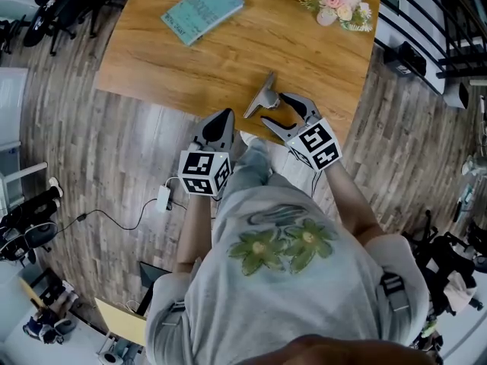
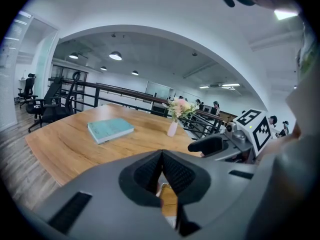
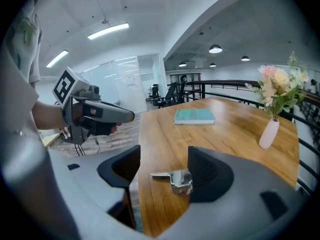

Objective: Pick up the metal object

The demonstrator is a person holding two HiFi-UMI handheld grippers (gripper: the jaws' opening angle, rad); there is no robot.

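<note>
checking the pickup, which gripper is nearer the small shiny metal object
Right. The small shiny metal object lies between the open fingers of the right gripper; the left gripper, shut, sits at the wooden table's near edge, apart from it.

grey tee w/ green flower print; grey l gripper, r gripper, b&w marker cubes.

Ahead of the right claw a broad stretch of bare table is left free. Only the metal object is found between its parted jaws, near the right-hand one. The book farther ahead and the flower vase to the right are set well apart, and the left claw is held off to the left, past the table edge.
</note>
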